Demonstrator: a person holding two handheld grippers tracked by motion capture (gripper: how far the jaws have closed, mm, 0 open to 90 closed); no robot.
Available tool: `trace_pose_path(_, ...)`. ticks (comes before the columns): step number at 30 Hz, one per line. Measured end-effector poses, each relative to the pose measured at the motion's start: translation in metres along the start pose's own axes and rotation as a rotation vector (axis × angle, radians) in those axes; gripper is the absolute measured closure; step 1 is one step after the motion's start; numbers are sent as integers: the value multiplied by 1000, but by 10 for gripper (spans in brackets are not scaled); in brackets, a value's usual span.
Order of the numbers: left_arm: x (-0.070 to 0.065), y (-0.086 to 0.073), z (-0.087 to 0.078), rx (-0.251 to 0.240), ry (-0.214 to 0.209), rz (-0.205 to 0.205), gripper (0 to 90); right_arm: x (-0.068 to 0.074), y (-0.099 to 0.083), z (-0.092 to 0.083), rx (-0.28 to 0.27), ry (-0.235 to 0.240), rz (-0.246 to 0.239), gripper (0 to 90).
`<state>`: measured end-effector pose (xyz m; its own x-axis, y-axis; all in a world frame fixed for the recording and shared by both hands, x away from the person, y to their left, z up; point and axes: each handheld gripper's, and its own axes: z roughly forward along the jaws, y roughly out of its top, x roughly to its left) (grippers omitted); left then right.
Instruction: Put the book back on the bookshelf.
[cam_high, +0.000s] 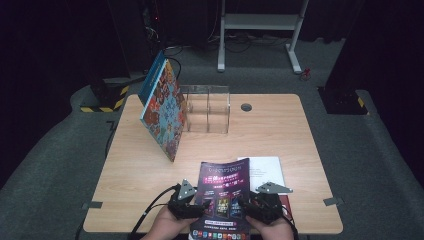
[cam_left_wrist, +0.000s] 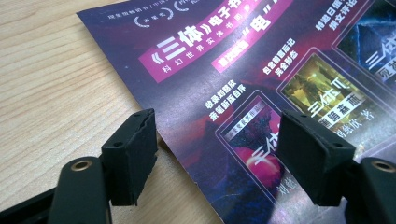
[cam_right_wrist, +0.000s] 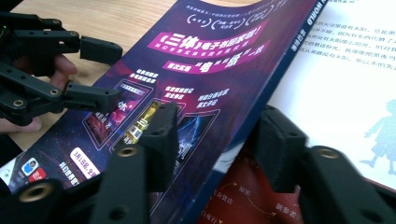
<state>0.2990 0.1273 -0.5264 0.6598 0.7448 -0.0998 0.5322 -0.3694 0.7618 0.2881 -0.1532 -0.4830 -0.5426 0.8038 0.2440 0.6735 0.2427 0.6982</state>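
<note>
Purple magazine (cam_high: 223, 194) is lying flat at the near edge of the tabletop (cam_high: 280, 130), partly overlapping a white open book (cam_high: 267, 167). Left hand-held gripper (cam_high: 192, 204) is straddling the magazine's left edge (cam_left_wrist: 159, 135), jaws apart, pads not pressing. Right hand-held gripper (cam_high: 250, 206) is straddling its right edge, the spine side (cam_right_wrist: 243, 135), jaws also apart, nothing clamped. A colourful book (cam_high: 162, 107) is leaning against a clear acrylic holder (cam_high: 207, 107) further back.
</note>
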Motion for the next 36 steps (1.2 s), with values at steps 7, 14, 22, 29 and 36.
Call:
trace_pose_path(7,1,0,-1,-2,18,2,312,6,1,-1,-6,-2,-79,735)
trace_pose_path(14,4,-2,-5,-19,35,-28,321,26,6,-6,-117,-2,-167,826)
trace_pose_path(22,13,2,-17,-84,36,-55,351,36,15,-14,-217,-6,-209,849)
trace_pose_path(29,15,3,-22,-102,45,-49,360,35,23,-21,-275,1,-221,850)
trace_pose_path(36,18,4,-25,-120,62,-39,364,38,32,-23,-333,-1,-227,849)
